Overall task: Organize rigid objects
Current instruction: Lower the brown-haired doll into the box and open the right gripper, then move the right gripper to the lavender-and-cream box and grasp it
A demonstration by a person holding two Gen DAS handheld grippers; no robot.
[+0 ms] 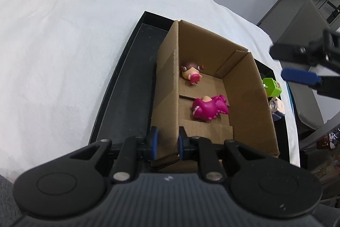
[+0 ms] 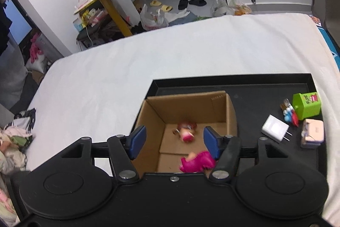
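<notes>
An open cardboard box [image 1: 244, 99] [image 2: 230, 112] stands in a black tray [image 1: 127, 86] [image 2: 255, 86] on a white cloth. Inside lie a magenta toy figure [image 1: 209, 107] [image 2: 198, 162] and a small brown-haired figure [image 1: 191, 73] [image 2: 187, 131]. My left gripper [image 1: 166, 140] is shut on the box's left wall, a pad on each side. My right gripper [image 2: 174, 140] is open and empty above the box; it also shows in the left wrist view [image 1: 297, 63]. On the tray right of the box lie a green toy box [image 2: 307, 104] [image 1: 272, 86], a white charger [image 2: 275, 128], and a pink case [image 2: 313, 133].
The white cloth [image 1: 63, 46] [image 2: 170, 52] covers the table around the tray. Small colourful items [image 2: 290, 113] lie beside the green box. A grey chair [image 1: 301, 31] stands beyond the table's right edge. The floor behind holds bags and slippers [image 2: 161, 7].
</notes>
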